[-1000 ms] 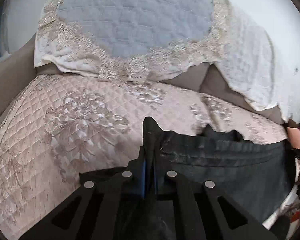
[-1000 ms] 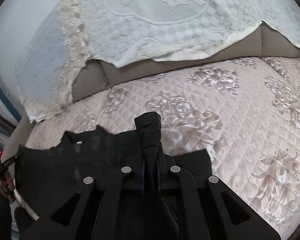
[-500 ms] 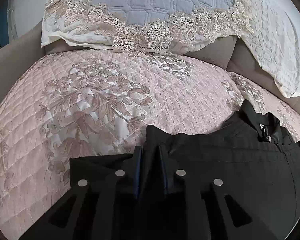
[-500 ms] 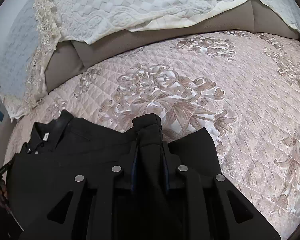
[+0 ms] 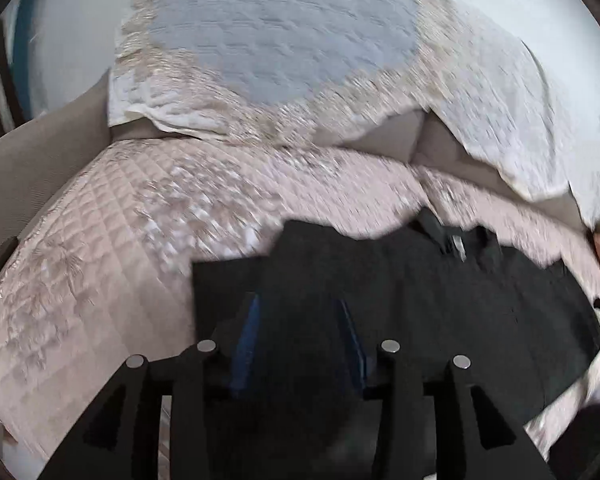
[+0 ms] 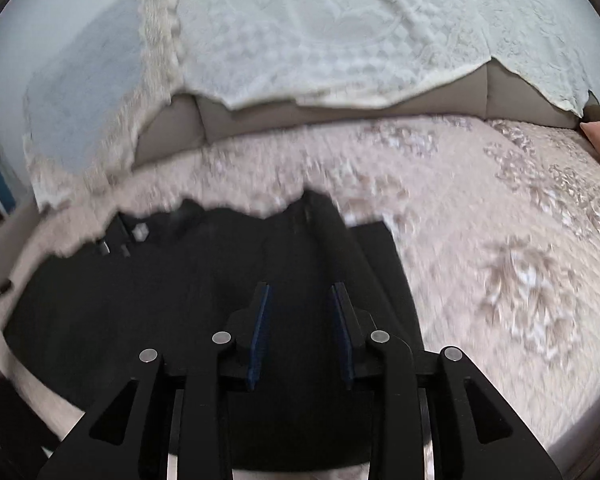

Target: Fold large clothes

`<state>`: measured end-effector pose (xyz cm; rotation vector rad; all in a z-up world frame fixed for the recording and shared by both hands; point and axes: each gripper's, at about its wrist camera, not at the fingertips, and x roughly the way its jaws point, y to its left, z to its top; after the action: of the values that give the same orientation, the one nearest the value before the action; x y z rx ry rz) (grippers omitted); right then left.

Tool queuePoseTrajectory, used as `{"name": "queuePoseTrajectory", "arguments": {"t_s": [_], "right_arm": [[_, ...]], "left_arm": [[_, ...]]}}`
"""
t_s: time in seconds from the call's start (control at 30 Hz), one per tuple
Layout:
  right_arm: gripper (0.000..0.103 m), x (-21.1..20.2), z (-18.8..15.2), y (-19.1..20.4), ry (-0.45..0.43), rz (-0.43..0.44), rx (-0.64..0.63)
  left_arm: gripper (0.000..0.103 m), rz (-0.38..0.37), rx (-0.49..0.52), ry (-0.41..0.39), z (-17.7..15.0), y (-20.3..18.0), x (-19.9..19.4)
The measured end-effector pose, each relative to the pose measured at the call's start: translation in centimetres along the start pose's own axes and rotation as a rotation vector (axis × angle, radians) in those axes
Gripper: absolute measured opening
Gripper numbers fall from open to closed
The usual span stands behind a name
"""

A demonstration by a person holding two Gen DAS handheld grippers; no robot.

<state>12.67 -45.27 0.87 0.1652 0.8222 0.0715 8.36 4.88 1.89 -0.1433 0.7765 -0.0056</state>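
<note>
A: Where is the black garment (image 5: pixel 440 300)?
B: It lies flat on the bed's quilted cover (image 5: pixel 100 260).
A: And the tools?
B: The left tool (image 5: pixel 298 312) and right tool (image 6: pixel 300 300) have just been opening; both are released, with cloth under the gap.

Soft, even daylight fills both wrist views, with no hard shadows and no glare. Motion blur smears nearly everything ahead of the tongs: the quilted bedspread (image 5: pixel 100 272) loses its stitching just beyond the fingertips, and the lace-edged pillows (image 6: pixel 300 32) farther off are streaked. The tong frames themselves stay sharp (they ride with the cameras). The black garment (image 6: pixel 180 280) reads as a flat dark mass with little detail. Fisheye bending curves the edges, and dark vignetting rings each view.
</note>
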Motion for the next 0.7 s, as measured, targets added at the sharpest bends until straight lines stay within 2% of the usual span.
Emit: {"name": "queuePoseTrajectory", "arguments": {"t_s": [0.07,0.1,0.13,0.2,0.3,0.43,0.53,0.6,0.7], "right_arm": [[0.028,2.4,-0.8,-1.9,0.087,-0.006,0.08],[0.025,3.0,-0.8,-3.0,0.108,-0.008,0.132],[0.023,3.7,-0.5,-4.1,0.099,-0.045,0.168],[0.014,4.9,-0.3,-4.8,0.138,-0.08,0.166],[0.014,5.3,-0.4,-4.7,0.139,-0.096,0.162],[0.017,2.5,-0.2,-2.9,0.084,-0.117,0.135],[0.017,-0.3,0.1,-0.3,0.024,-0.103,0.077],[0.019,-2.6,0.1,2.3,-0.011,-0.059,0.038],[0.019,-4.3,-1.0,6.0,-0.019,0.029,-0.01]], "left_arm": [[0.042,0.023,-0.002,0.05,-1.1,0.3,1.7],[0.04,0.016,-0.033,0.074,-1.6,1.0,2.9],[0.038,0.008,-0.054,0.079,-2.0,1.6,3.6],[0.03,0.023,-0.063,0.049,-2.3,2.3,3.9],[0.03,0.023,-0.06,0.05,-2.1,2.2,3.6],[0.031,0.031,-0.052,0.059,-2.0,1.9,2.1],[0.036,0.023,-0.07,0.055,-1.8,1.6,0.2],[0.043,0.008,-0.079,0.037,-1.9,1.1,-1.6],[0.049,-0.026,-0.066,0.016,-2.4,-0.4,-3.6]]}}
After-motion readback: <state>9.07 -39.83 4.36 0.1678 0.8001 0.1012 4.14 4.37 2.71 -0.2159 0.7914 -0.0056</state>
